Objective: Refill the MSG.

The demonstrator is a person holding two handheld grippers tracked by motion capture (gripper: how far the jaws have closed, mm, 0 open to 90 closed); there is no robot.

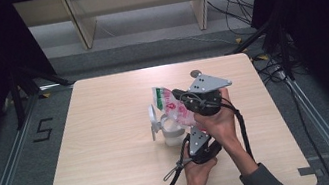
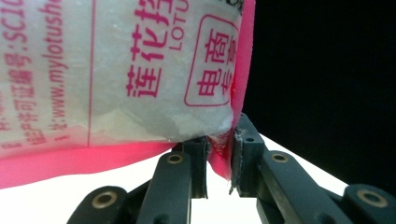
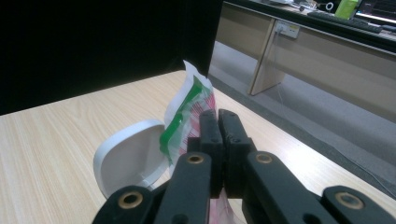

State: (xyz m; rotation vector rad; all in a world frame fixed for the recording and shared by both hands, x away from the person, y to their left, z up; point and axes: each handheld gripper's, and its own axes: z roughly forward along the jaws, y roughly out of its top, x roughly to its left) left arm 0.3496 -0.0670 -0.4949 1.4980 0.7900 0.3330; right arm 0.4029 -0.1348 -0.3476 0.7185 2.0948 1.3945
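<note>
A pink-and-white bag [image 1: 172,105] with a green strip at its top hangs tilted over a white container [image 1: 172,136] whose lid [image 1: 153,120] stands open. My right gripper [image 1: 178,95] is shut on the bag near its upper part. In the right gripper view the jaws [image 3: 218,116] are pressed together on the bag [image 3: 187,112], with the white lid [image 3: 126,161] behind. My left gripper [image 1: 191,133] comes from below. In the left gripper view the jaws [image 2: 218,158] pinch the pink bottom seam of the bag [image 2: 140,70].
The wooden table [image 1: 116,181] carries a small grey disc [image 1: 195,73] near its far edge. Black curtains flank both sides. Stand legs and cables [image 1: 269,62] lie on the floor at the right, and wooden furniture legs [image 1: 81,30] stand beyond the table.
</note>
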